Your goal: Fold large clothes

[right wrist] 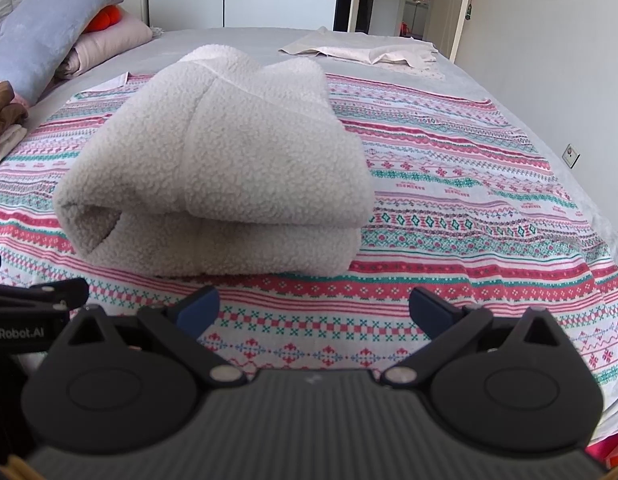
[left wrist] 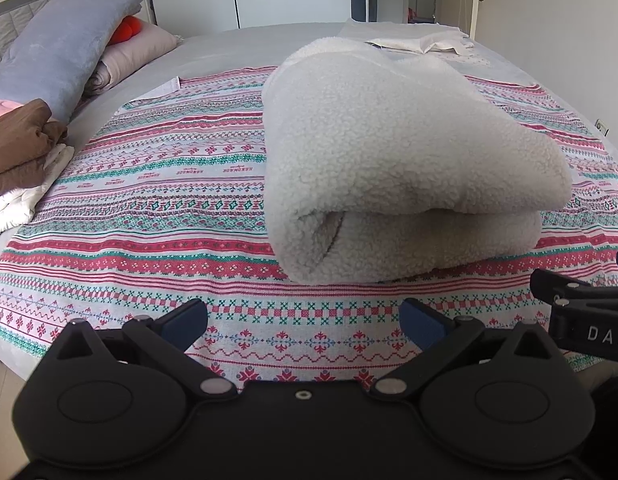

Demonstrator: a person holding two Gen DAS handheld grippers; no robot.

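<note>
A folded fleece garment (left wrist: pixel 405 168) is laid on the patterned cloth (left wrist: pixel 157 200), just ahead of both tongs. The left gripper (left wrist: pixel 305 320) and right gripper (right wrist: pixel 315 310) are spread wide, nothing held. A wall socket (right wrist: pixel 570 155) is seen clearly only from the right wrist.
</note>
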